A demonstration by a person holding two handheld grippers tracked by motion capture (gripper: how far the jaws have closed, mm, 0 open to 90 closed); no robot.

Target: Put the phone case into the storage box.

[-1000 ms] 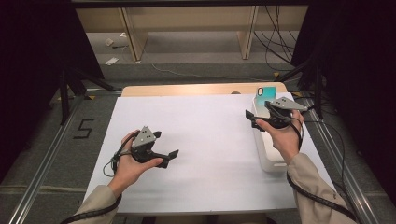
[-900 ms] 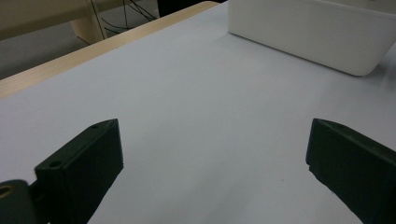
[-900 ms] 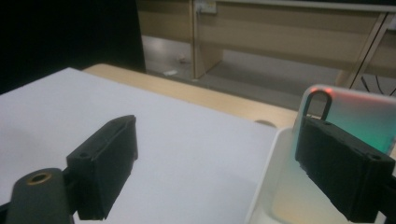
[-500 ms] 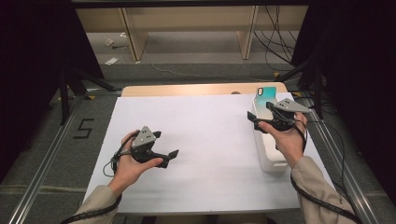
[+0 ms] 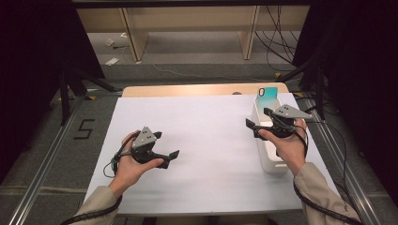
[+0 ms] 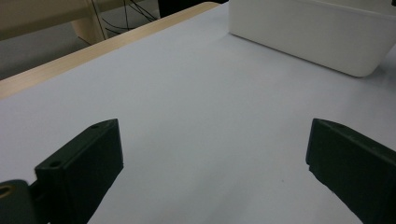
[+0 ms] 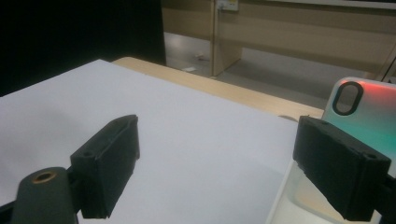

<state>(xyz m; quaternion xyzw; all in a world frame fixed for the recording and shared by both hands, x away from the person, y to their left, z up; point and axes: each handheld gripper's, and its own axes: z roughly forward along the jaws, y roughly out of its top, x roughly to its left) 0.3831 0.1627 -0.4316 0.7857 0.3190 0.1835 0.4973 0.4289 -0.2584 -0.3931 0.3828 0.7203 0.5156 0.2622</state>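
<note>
A smooth teal phone [image 5: 268, 93] stands upright in the far end of a white, boxy plastic bin [image 5: 270, 157] at the desk's [image 5: 206, 140] right edge. The right hand-held gripper [image 5: 258, 126] has drifted slightly toward it, jaws wide, empty. The left hand-held gripper [image 5: 166, 152] hasn't moved, gaping over bare matte white.

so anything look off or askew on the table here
Mostly tidy. The one oddity: a teal-to-red phone case stands on end, leaning in the far end of the long white plastic bin, its top poking above the rim.
</note>
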